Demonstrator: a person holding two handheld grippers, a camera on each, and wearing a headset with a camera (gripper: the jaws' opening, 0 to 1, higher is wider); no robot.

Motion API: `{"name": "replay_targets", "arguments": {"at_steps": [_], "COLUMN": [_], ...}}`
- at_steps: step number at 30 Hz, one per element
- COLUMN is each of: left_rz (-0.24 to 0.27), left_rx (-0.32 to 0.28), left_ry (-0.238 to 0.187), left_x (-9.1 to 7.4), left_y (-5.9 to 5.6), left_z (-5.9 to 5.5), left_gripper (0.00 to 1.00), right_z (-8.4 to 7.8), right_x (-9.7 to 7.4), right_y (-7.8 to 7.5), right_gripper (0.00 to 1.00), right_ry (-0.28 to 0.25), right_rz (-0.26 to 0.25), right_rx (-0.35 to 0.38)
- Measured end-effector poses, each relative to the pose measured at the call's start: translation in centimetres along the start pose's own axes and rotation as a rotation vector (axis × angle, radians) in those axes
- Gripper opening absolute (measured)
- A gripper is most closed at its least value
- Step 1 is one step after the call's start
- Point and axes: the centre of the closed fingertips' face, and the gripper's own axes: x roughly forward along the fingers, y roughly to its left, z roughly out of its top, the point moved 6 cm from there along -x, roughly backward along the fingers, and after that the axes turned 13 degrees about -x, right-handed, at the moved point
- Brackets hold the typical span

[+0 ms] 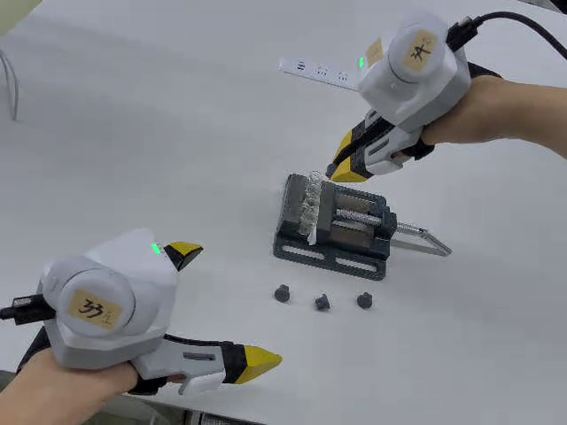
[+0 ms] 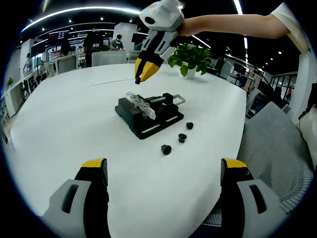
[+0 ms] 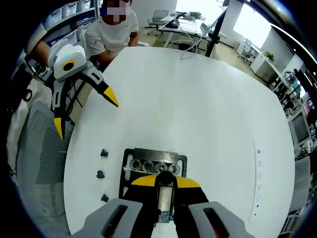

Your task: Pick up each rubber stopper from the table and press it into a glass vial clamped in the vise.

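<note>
We see the left gripper (image 1: 229,305) and the right gripper (image 1: 344,171) in white and pale grey shells with black jaws tipped in yellow. Each carries a tan label (image 1: 96,310) with black handwriting and a small green light (image 1: 155,249). Just below the right gripper's tips we find a dark grey vise (image 1: 332,237) holding clear glass vials (image 1: 310,199), between the tongs three black stoppers (image 1: 322,303) on the plain white table (image 1: 177,133), and behind the right gripper a white power strip (image 1: 319,73) and a black cable (image 1: 523,22).
</note>
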Motion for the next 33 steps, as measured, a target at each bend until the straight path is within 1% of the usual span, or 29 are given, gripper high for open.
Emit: {"name": "replay_targets", "arguments": {"at_steps": [3,6,8,9,10,12,16,19,22,23,26,28,30,33], "left_rz": [-0.001,0.0,0.001,0.001,0.001,0.003,0.006,0.007,0.009,0.01,0.012,0.013,0.014,0.014], "left_rx": [-0.002,-0.008,-0.012,-0.013,-0.013,-0.015,-0.02,-0.021,-0.027,-0.03,-0.035,-0.04,-0.044,-0.049], "left_ry": [0.003,0.003,0.003,0.003,0.004,0.003,0.002,0.001,0.001,0.001,0.001,0.003,0.004,0.006], "left_x": [0.1,0.2,0.3,0.3,0.3,0.4,0.4,0.4,0.5,0.6,0.6,0.6,0.6,0.6], "left_y": [0.1,0.2,0.2,0.2,0.3,0.5,1.0,1.3,1.3,1.3,1.5,1.5,1.6,1.6], "left_z": [0.0,0.0,0.1,0.1,0.1,0.2,0.3,0.4,0.4,0.4,0.3,0.2,0.1,0.0], "left_gripper": [0.94,0.94,0.94,0.94,0.94,0.94,0.94,0.94,0.94,0.94,0.94,0.94,0.94,0.93], "right_z": [0.1,-0.1,0.0,0.1,0.1,0.3,0.3,0.4,0.4,0.4,0.4,0.2,0.4,0.4], "right_x": [0.2,0.5,0.4,0.6,0.7,0.7,1.0,1.3,1.7,1.7,2.2,2.6,2.3,2.4], "right_y": [0.0,-0.5,-0.4,-0.7,-1.0,-0.8,-1.5,-1.4,-1.5,-1.2,-1.1,-1.3,-1.3,-1.1], "right_gripper": [0.07,0.07,0.07,0.07,0.07,0.07,0.07,0.07,0.07,0.07,0.07,0.07,0.07,0.07], "right_ry": [0.008,0.016,0.019,0.022,0.026,0.027,0.028,0.03,0.029,0.028,0.035,0.043,0.041,0.04], "right_rz": [0.007,0.012,0.023,0.026,0.033,0.05,0.066,0.085,0.095,0.107,0.117,0.116,0.117,0.125], "right_rx": [-0.012,-0.023,-0.024,-0.026,-0.031,-0.025,-0.013,-0.013,-0.009,-0.006,-0.011,-0.019,-0.012,-0.009]}}
